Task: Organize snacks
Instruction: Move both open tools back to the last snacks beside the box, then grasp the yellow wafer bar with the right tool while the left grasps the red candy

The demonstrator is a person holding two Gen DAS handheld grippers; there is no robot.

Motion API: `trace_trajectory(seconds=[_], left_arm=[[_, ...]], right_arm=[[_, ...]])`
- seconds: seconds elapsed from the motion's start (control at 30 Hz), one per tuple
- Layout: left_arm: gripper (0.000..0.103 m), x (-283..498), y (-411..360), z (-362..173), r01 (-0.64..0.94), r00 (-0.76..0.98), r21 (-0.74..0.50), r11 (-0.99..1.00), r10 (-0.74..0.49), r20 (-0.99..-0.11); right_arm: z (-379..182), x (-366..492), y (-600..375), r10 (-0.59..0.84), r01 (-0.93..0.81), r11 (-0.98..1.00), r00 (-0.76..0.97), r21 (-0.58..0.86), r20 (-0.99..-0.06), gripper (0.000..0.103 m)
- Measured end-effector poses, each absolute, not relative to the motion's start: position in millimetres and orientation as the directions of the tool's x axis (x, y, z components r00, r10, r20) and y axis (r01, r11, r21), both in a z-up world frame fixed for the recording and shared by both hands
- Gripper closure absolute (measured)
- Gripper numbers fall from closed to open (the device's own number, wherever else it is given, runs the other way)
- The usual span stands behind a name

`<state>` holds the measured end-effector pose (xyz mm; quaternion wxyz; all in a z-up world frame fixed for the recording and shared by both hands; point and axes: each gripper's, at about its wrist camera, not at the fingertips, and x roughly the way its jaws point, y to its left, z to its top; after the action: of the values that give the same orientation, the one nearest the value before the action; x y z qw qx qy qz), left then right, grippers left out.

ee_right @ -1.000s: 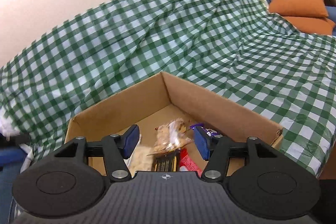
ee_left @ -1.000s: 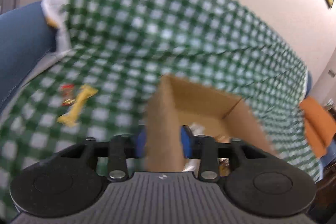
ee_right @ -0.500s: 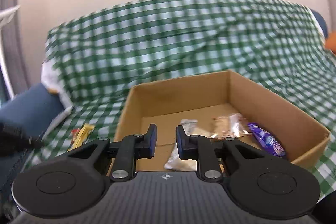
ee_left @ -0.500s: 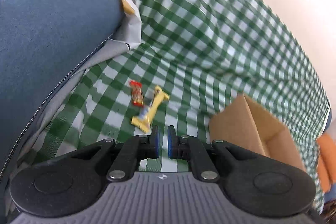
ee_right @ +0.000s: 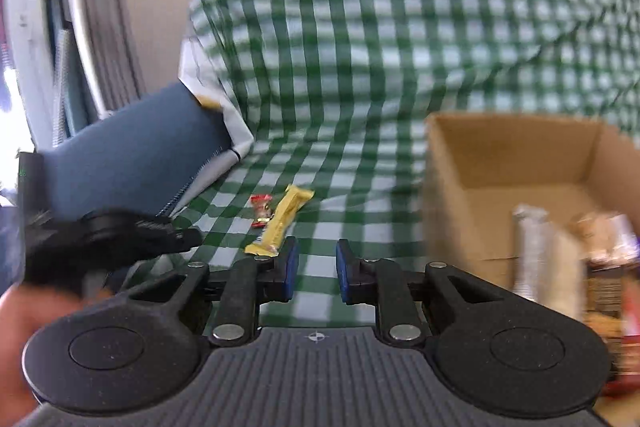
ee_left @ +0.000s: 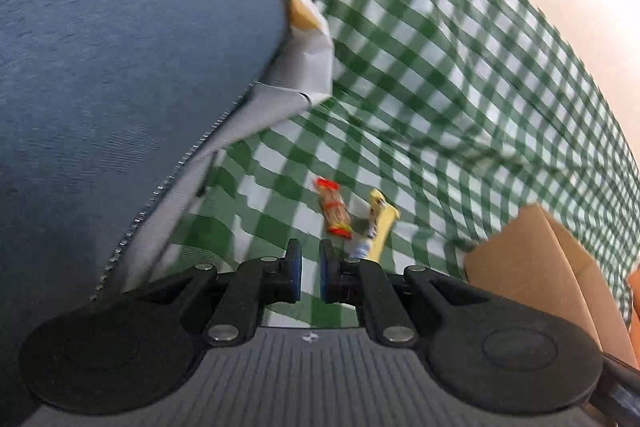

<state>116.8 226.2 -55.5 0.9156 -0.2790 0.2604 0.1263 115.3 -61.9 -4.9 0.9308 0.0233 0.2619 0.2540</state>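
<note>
A yellow snack bar and a small red-wrapped snack lie side by side on the green checked cloth. Both show in the left wrist view, the red snack and the yellow bar just ahead of my left gripper, whose jaws stand a narrow gap apart with nothing between them. My right gripper is a little open and empty above the cloth, near the yellow bar. The cardboard box at the right holds several wrapped snacks. The left gripper shows at the left.
A blue sofa armrest fills the left side, with a white cloth edge tucked beside it. The box stands at the right in the left wrist view. A pale wall lies behind the cloth-covered backrest.
Both grippers swung left, away from the box toward the two loose snacks. The left jaws, earlier wide around the box wall, closed to a narrow gap. The right jaws narrowed, then reopened slightly.
</note>
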Motion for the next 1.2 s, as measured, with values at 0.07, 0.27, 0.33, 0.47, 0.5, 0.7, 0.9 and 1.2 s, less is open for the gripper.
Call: trace_trajectory(seconds=[0.07, 0.27, 0.33, 0.47, 0.5, 0.7, 0.9, 1.2], left_arm=[[0.095, 114, 230, -55, -0.384, 0.838, -0.467, 0.796, 0.088, -0.539], [0.095, 115, 235, -53, -0.389, 0.850, -0.482, 0.785, 0.104, -0.517], [0.095, 120, 234, -55, -0.375, 0.851, -0.483, 0.791, 0.088, -0.517], [0.095, 130, 234, -58, -0.364, 0.854, -0.504, 0.784, 0.064, -0.517], [0.095, 133, 236, -56, -0.359, 0.855, -0.514, 0.779, 0.053, -0.517], [0.094, 184, 241, -47, -0.378, 0.833, -0.464, 0.801, 0.076, -0.548], [0.071, 239, 220, -71, -0.391, 0.774, -0.342, 0.855, 0.104, -0.625], [0.083, 244, 190, -79, -0.330, 0.752, -0.172, 0.928, 0.148, -0.642]], right_arm=[[-13, 141, -33, 0.481, -0.449, 0.872, 0.709, 0.196, -0.516, 0.075], [-47, 204, 42, 0.444, -0.451, 0.878, 0.636, 0.163, -0.632, 0.050], [-60, 219, 61, 0.437, -0.468, 0.871, 0.599, 0.150, -0.671, 0.047], [-76, 236, 78, 0.422, -0.476, 0.869, 0.575, 0.133, -0.701, 0.055], [-78, 238, 77, 0.428, -0.474, 0.869, 0.574, 0.143, -0.698, 0.076], [-68, 217, 45, 0.403, -0.417, 0.900, 0.678, 0.130, -0.614, 0.077], [-69, 192, 13, 0.332, -0.341, 0.933, 0.695, 0.115, -0.638, 0.077], [-74, 175, -10, 0.330, -0.358, 0.928, 0.665, 0.101, -0.670, 0.077]])
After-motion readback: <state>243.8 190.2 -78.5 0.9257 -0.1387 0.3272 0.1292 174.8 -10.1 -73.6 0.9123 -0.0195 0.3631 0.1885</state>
